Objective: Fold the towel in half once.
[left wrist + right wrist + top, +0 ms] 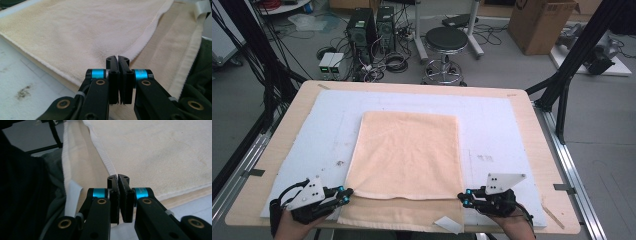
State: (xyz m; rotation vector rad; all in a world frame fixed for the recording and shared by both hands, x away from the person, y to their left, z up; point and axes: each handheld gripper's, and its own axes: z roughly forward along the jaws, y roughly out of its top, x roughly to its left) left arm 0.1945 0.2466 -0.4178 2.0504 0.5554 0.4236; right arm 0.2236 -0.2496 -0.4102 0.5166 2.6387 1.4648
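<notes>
Left gripper (346, 192) and right gripper (463, 196), jaws pressed together with no cloth visibly caught, sit at the two near corners of the folded upper layer of a peach towel (409, 152). The towel lies flat, its long axis running from the person toward the far table edge; a lower layer with a white label (448, 223) overhangs the near edge. It rests on a white mat (492, 125) covering a wooden table (537, 145). Bare mat borders the towel left, right and beyond. A stool (446, 42), computer towers (362, 27) and a cardboard box (542, 22) stand on the floor behind.
</notes>
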